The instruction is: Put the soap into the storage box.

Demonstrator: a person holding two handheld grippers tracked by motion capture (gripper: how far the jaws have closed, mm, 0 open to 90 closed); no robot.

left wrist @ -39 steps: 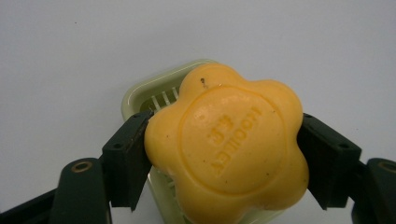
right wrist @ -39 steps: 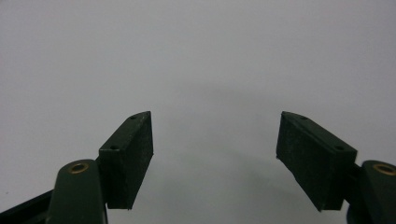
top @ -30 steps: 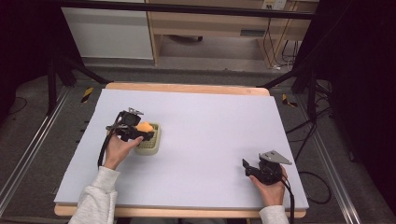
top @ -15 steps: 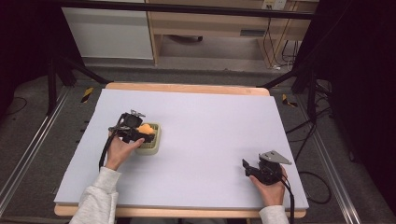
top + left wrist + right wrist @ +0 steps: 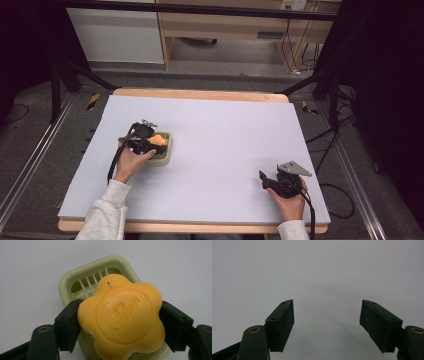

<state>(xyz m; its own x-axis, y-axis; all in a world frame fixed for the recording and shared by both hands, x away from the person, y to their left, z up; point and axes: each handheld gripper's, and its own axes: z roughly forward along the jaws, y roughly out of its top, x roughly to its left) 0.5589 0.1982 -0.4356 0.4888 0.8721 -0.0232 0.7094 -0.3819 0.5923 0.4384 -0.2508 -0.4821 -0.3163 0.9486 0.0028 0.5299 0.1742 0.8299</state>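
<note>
While nothing has shifted since a second ago, my right gripper [image 5: 264, 178] rests at lower right, jaws wide and empty. Left of centre, my left gripper [image 5: 150, 145] clamps the orange flower-shaped soap bar [image 5: 121, 316] just above the pale green plastic soap dish [image 5: 75, 281], hand reaching rightward.

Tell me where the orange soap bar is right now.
The orange flower-shaped soap is clamped in the left tongs, directly over the pale green soap dish, on the table's left side in the high view.
</note>
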